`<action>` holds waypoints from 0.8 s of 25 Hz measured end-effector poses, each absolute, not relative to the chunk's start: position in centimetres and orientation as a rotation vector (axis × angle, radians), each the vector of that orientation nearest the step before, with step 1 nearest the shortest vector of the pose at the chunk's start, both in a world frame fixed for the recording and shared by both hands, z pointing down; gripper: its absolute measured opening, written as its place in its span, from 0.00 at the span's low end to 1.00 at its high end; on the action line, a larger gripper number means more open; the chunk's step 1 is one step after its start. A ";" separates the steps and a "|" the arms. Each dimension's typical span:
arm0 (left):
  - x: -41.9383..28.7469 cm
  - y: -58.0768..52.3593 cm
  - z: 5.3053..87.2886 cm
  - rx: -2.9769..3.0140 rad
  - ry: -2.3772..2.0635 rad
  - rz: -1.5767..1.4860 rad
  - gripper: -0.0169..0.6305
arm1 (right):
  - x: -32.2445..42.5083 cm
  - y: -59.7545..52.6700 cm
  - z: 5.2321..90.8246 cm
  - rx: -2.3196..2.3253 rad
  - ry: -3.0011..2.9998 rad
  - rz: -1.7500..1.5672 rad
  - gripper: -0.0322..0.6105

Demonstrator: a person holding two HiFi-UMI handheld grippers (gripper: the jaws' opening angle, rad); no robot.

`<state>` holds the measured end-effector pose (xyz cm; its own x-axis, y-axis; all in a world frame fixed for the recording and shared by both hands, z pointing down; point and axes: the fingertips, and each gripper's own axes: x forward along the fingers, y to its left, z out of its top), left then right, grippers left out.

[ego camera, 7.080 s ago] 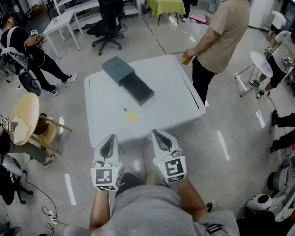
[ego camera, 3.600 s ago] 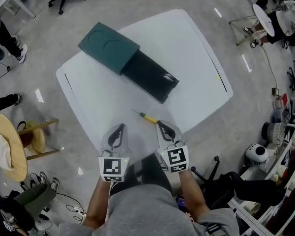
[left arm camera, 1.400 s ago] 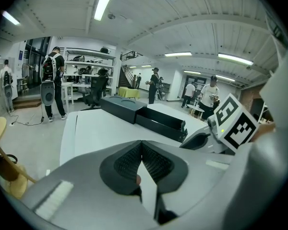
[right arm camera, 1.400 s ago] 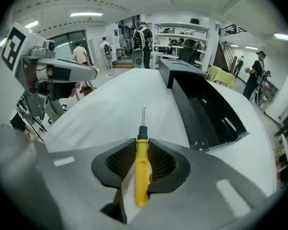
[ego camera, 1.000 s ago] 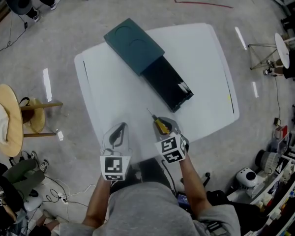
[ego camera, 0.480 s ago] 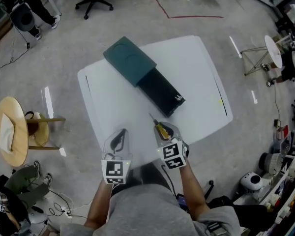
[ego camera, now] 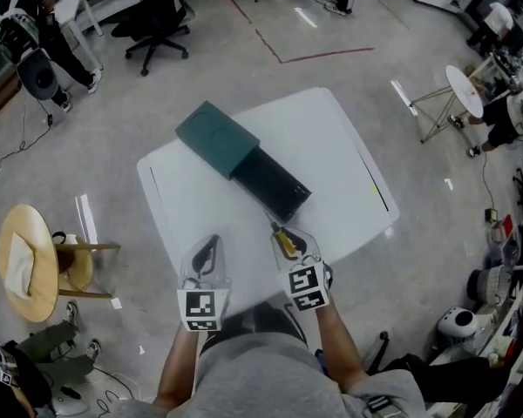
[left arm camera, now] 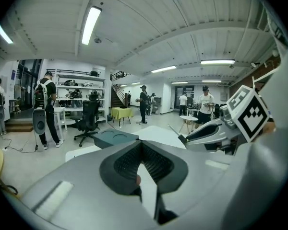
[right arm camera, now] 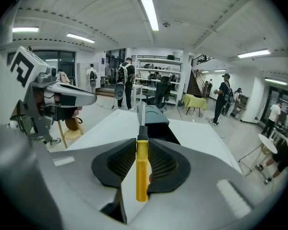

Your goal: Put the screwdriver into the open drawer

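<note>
Screwdriver [ego camera: 283, 241] now off table [ego camera: 331, 146], in right tool [right arm camera: 142, 148]

yellow-handled screwdriver [right arm camera: 141, 176] clamped in right gripper [ego camera: 289, 236], shaft forward; dark drawer [ego camera: 275, 184] pulled out of green case [ego camera: 216, 138]

On desk [ego camera: 336, 151]: cabinet [ego camera: 216, 138], its drawer [ego camera: 275, 184] open toward near edge. Just before drawer: screwdriver [ego camera: 285, 241] in right gripper [ego camera: 288, 234]; left gripper [ego camera: 207, 252] further left.

Lab: equipment shelves [left arm camera: 79, 86], office chair [ego camera: 161, 20]
</note>
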<state>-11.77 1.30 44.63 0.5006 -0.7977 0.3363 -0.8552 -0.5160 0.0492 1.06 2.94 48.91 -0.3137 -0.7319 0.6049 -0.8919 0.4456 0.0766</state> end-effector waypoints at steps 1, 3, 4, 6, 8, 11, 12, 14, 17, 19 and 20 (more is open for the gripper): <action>-11.9 1.1 44.3 2.540 -1.425 0.399 0.04 | 1.1 2.9 48.5 1.367 -2.133 0.358 0.18; -12.0 0.7 43.6 2.550 -1.440 0.387 0.04 | 1.5 2.8 47.8 1.391 -2.139 0.346 0.18; -12.0 0.5 43.3 2.554 -1.447 0.380 0.04 | 1.7 2.7 47.5 1.404 -2.142 0.342 0.18; -12.1 0.3 42.9 2.559 -1.455 0.371 0.04 | 2.0 2.5 46.9 1.428 -2.147 0.336 0.18; -12.0 0.3 42.6 2.562 -1.456 0.367 0.04 | 2.2 2.3 46.3 1.445 -2.151 0.325 0.18; -11.9 -0.1 42.2 2.574 -1.452 0.361 0.04 | 2.2 1.4 45.2 1.463 -2.156 0.302 0.18; -11.7 -0.3 42.0 2.579 -1.451 0.357 0.04 | 2.4 1.2 45.0 1.468 -2.157 0.296 0.18; -10.9 -0.4 41.7 2.585 -1.455 0.347 0.04 | 3.2 0.9 44.6 1.473 -2.160 0.285 0.18; -10.0 -0.7 41.4 2.588 -1.465 0.333 0.04 | 4.2 0.4 44.4 1.473 -2.162 0.275 0.18; -9.9 -1.4 41.3 2.588 -1.471 0.327 0.04 | 4.3 -0.2 44.4 1.470 -2.163 0.272 0.18; -9.8 -1.7 41.2 2.586 -1.475 0.326 0.04 | 4.4 -0.5 44.5 1.465 -2.165 0.271 0.18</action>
<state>-9.76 -1.66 41.25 0.4936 -0.8302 0.2590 -0.8621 -0.5064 0.0197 4.36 -0.54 44.51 -0.2897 -0.8088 0.5117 -0.9099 0.3985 0.1148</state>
